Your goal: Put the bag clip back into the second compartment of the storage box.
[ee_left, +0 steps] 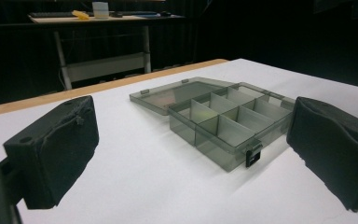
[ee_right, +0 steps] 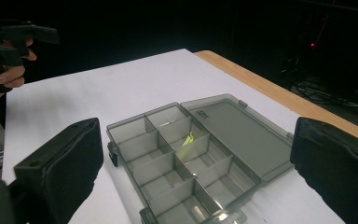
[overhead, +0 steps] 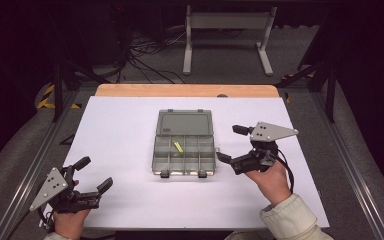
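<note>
Flanking the smoky translucent plastic organizer box (overhead: pixel 185 150), both padded black tongs (overhead: pixel 94 174) (overhead: pixel 231 143) stand spread, empty.

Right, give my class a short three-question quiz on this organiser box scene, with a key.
1. True or false: the lid of the compartment box lies open, flat on the white table.
2. What colour is the small item lying in one compartment?
3. Which claw is nearer the box: A) left claw or B) right claw?

Key: 1 true; 2 yellow-green; 3 B.
</note>
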A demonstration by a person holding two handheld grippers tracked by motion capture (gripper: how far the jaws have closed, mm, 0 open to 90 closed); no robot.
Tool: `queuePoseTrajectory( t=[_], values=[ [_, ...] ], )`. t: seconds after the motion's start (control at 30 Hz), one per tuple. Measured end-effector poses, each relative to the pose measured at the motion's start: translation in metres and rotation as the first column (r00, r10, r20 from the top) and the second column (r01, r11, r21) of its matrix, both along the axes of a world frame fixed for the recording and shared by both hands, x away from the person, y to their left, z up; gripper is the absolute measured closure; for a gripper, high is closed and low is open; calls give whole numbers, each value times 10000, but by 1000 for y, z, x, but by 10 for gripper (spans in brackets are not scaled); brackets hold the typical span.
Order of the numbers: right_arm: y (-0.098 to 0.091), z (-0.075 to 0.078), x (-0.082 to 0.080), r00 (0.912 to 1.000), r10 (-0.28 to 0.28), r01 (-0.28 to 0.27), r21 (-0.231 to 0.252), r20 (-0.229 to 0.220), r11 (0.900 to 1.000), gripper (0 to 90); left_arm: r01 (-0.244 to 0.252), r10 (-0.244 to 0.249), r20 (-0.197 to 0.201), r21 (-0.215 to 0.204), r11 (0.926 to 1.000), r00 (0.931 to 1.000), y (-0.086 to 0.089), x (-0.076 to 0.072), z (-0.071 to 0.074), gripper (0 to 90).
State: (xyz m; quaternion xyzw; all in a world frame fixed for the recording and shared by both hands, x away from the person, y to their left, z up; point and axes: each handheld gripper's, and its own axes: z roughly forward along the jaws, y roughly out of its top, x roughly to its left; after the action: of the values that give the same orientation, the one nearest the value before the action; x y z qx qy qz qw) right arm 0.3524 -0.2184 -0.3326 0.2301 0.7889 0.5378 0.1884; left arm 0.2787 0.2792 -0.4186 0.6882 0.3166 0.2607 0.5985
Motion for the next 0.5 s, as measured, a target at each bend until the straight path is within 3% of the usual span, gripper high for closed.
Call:
queuePoseTrajectory(
  t=[0.33,0.5],
  values=[
    [-31,-18,-22,9964,-567,568,-3,626,9984,17,8,-8,12,15,10000,10000,0,0,0,26],
    [-42,-36,-28,9949,-823,827,-45,587,9966,17,0,0,17,28,10000,10000,0,0,0,26]
  ],
)
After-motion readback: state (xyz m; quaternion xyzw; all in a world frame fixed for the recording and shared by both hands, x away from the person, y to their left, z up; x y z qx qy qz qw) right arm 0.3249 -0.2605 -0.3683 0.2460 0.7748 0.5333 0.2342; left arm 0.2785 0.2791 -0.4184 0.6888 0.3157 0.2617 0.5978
